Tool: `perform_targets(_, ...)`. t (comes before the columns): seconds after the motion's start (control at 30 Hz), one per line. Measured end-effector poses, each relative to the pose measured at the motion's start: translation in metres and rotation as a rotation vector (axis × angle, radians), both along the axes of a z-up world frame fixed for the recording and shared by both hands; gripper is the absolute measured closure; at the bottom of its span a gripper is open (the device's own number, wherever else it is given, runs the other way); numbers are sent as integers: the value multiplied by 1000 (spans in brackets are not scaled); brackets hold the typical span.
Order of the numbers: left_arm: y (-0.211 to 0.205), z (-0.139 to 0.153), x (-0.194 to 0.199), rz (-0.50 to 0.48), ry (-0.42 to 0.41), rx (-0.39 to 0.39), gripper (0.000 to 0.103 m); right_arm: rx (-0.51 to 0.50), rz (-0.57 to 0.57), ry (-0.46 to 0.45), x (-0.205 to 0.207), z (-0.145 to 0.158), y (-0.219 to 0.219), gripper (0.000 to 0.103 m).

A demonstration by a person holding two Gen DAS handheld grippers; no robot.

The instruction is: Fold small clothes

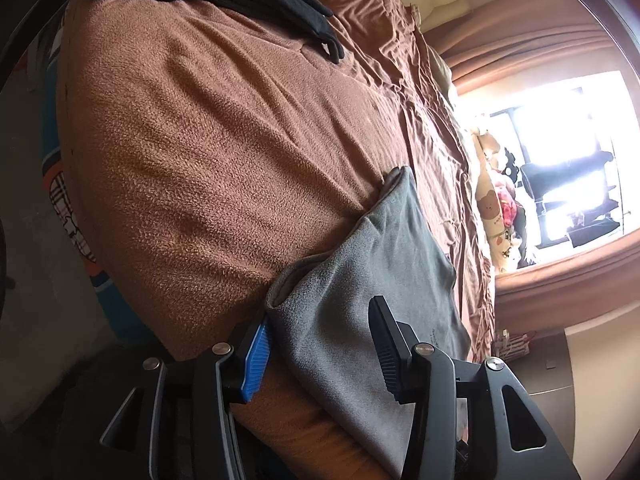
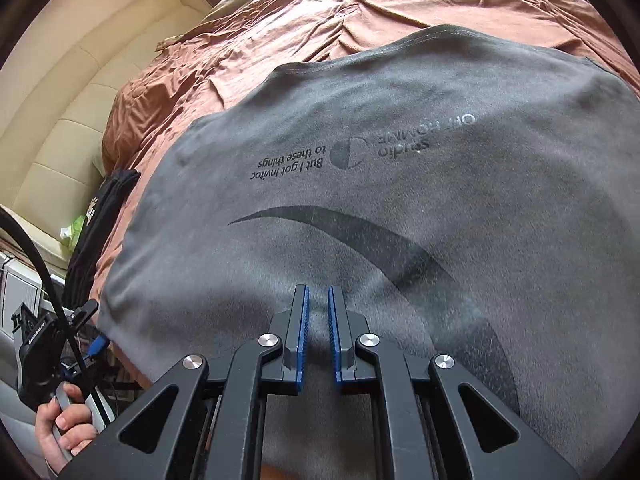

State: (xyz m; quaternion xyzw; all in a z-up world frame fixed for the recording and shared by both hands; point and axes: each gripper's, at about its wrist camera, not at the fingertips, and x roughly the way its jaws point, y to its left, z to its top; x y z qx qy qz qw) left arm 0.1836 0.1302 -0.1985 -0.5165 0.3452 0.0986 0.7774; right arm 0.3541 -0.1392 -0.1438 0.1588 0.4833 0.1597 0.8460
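The grey shirt [image 2: 360, 184] looks light, limp and slightly grippy; take its near hem. Left gripper [image 1: 320, 344] is spread around a fold; right gripper [image 2: 318, 320] pinches a tuck of it.

Two claw-mounted fisheyes, close above the bed [image 1: 208, 152], both on the grey shirt [image 2: 400, 200].

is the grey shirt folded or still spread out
Folded at least once: the grey t-shirt shows a doubled edge with two layers in the left wrist view, lying flat on the brown blanket.
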Motion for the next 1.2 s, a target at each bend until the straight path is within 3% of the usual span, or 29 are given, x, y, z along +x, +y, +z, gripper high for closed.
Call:
perform_targets(0.1, -4, -5, -2, 22, 25, -16, 55, 14, -2, -7, -10, 1, -5, 97)
perform_targets(0.33, -6, -4, 7, 28, 8, 54, 56, 54, -4, -13, -28, -6, -15, 97)
perform_targets(0.43, -4, -5, 4, 50, 26, 55, 75, 69, -5, -14, -33, -6, -19, 97)
perform_targets(0.47, -4, -4, 3, 50, 31, 61, 89, 71, -6, -15, -34, -6, -20, 97)
perform_targets(0.5, -4, -3, 1, 48, 24, 64, 95, 73, -6, -15, -35, -6, -20, 97)
perform_targets(0.7, -14, 31, -1, 17, -28, 150, 96, 71, -4, -42, -42, 1, -21, 97)
perform_targets(1.0, -40, 102, 19, -105, -197, 212, 97, 60, -3, -56, -39, -6, -7, 97)
perform_targets(1.2, -57, 132, 34, -182, -268, 200, 97, 85, -43, -93, -29, 0, -11, 97)
